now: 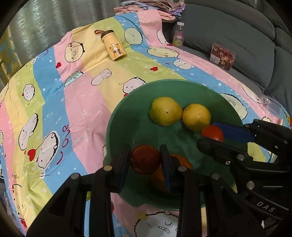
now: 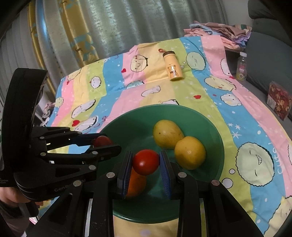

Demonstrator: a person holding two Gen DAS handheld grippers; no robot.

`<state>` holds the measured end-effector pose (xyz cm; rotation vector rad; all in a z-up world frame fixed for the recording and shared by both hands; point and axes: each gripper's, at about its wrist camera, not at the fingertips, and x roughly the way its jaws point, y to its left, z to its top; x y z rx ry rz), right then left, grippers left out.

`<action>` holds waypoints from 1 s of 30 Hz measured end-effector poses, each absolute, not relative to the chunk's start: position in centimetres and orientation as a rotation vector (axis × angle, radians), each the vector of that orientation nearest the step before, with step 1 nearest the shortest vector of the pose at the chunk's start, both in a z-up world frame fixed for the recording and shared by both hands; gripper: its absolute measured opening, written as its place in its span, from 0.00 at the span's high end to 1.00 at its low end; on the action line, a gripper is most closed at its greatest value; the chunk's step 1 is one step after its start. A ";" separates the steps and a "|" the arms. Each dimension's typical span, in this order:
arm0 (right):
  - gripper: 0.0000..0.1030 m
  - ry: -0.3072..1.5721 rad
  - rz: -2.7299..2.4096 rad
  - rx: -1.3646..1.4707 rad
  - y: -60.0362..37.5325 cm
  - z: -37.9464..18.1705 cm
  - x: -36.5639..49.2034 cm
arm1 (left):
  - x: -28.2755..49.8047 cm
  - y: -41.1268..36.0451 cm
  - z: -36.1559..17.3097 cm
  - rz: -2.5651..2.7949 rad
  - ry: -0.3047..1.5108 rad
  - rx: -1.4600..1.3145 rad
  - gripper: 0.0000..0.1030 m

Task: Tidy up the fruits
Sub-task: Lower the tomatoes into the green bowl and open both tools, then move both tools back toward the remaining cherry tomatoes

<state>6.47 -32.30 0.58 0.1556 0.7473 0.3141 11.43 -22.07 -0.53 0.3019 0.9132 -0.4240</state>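
A green bowl (image 1: 164,81) (image 2: 164,106) stands on a cartoon-print cloth. It holds two yellow fruits (image 1: 165,111) (image 2: 167,134), side by side and touching, and an orange (image 1: 180,160) (image 2: 136,184). My left gripper (image 1: 145,146) (image 2: 107,141) is shut on a dark red fruit (image 1: 145,160) (image 2: 102,141) over the bowl's near left side. Close beside it, my right gripper (image 2: 146,153) (image 1: 208,134) is shut on a red tomato (image 2: 146,162) (image 1: 212,135) above the orange. Whether either held fruit touches the bowl is hidden.
A yellow bear-print flask (image 1: 114,47) (image 2: 172,67) lies on the cloth beyond the bowl. A clear drink bottle (image 1: 178,34) and a snack box (image 1: 222,56) sit by the grey sofa (image 1: 237,36). Folded clothes (image 1: 151,5) lie at the back. A hand (image 2: 11,196) holds the left gripper.
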 end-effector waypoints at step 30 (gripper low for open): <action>0.52 0.694 0.288 0.206 -32.6 3.1 4.8 | 8.9 -18.5 3.4 -0.312 0.790 0.237 0.07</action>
